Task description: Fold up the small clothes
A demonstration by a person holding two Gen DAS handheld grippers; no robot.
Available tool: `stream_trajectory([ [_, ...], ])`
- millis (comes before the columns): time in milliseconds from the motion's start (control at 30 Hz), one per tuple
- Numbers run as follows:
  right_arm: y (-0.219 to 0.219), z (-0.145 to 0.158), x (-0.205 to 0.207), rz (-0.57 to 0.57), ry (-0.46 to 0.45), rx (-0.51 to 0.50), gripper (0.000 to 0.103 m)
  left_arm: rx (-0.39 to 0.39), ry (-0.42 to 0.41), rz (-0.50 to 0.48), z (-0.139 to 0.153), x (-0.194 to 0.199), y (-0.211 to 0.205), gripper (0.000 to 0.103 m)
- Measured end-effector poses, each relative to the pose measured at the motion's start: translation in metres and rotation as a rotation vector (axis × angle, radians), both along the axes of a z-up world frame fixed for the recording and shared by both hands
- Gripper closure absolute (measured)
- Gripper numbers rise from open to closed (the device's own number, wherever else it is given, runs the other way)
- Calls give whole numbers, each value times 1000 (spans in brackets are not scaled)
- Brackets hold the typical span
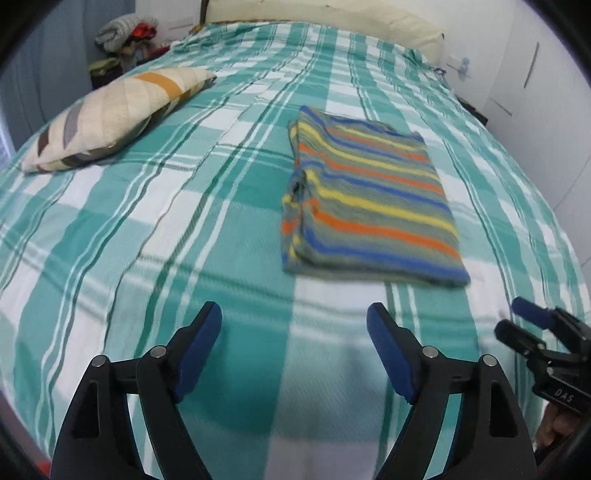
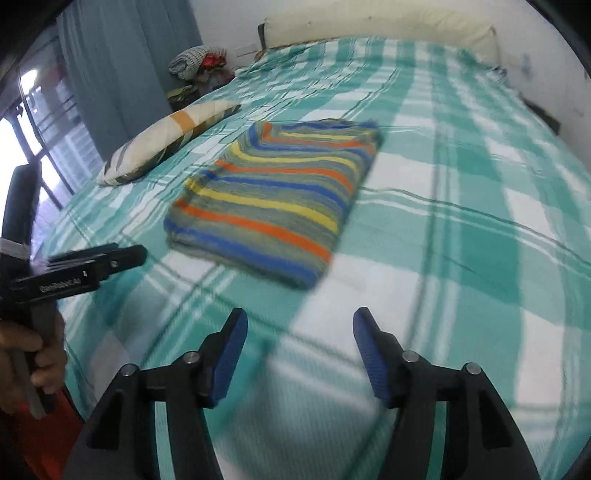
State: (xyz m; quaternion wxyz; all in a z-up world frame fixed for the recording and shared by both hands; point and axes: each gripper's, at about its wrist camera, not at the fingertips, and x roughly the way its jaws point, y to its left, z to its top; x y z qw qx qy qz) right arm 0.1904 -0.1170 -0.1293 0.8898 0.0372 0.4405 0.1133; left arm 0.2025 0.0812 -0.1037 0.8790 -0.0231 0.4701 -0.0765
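A striped garment [image 1: 369, 199] in grey, blue, yellow and orange lies folded into a flat rectangle on the green-and-white plaid bedspread [image 1: 184, 229]. In the left wrist view my left gripper [image 1: 294, 314] hangs open above bare bedspread, short of the garment's near edge, nothing between its blue pads. My right gripper [image 1: 517, 317] shows at the right edge there. In the right wrist view the same garment [image 2: 273, 199] lies ahead and to the left, and my right gripper [image 2: 300, 321] is open over the bedspread [image 2: 461, 240], empty. My left gripper [image 2: 140, 253] reaches in from the left, held by a hand [image 2: 26, 354].
A cream pillow [image 1: 110, 118] with brown and orange stripes lies at the bed's left side. A long cream bolster [image 1: 332, 22] runs along the headboard. A pile of clothes [image 1: 125, 37] sits in the far left corner by blue curtains [image 2: 125, 66]. White cupboard doors [image 1: 535, 74] stand right.
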Motion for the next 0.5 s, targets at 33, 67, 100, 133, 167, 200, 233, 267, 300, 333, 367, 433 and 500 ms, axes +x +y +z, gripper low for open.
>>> stream_trajectory([
  [33, 0, -1, -5, -7, 3, -4, 43, 6, 2, -3, -2, -6, -2, 20],
  [67, -3, -1, -11, -17, 9, -7, 43, 9, 5, -6, -3, -12, -6, 20],
  [100, -7, -2, -19, -30, 16, -11, 43, 9, 13, -13, -5, -19, -10, 20],
  [133, -11, -4, -25, -42, 19, -16, 43, 9, 19, -16, -7, -23, -13, 20],
  [167, -13, -5, -31, -49, 20, -26, 43, 7, 26, -19, -9, -28, -16, 20],
  [200, -17, -6, -37, -54, 17, -37, 43, 5, 33, -23, -12, -34, -18, 20],
  [233, -18, -7, -42, -59, 16, -48, 43, 6, 41, -28, -15, -38, -22, 20],
  [267, -19, -8, -46, -67, 19, -56, 43, 9, 46, -34, -18, -41, -25, 20],
  [300, -21, -11, -50, -77, 24, -55, 43, 18, 51, -45, -21, -45, -29, 20],
  [333, -24, -13, -54, -82, 26, -54, 43, 30, 53, -55, -24, -48, -32, 20],
  [367, -25, -16, -58, -86, 29, -62, 43, 43, 55, -65, -27, -51, -36, 20],
  [433, -24, -20, -62, -80, 24, -91, 41, 59, 63, -82, -34, -55, -41, 20],
  [500, -20, -23, -65, -66, 16, -125, 37, 61, 64, -89, -38, -58, -44, 17],
])
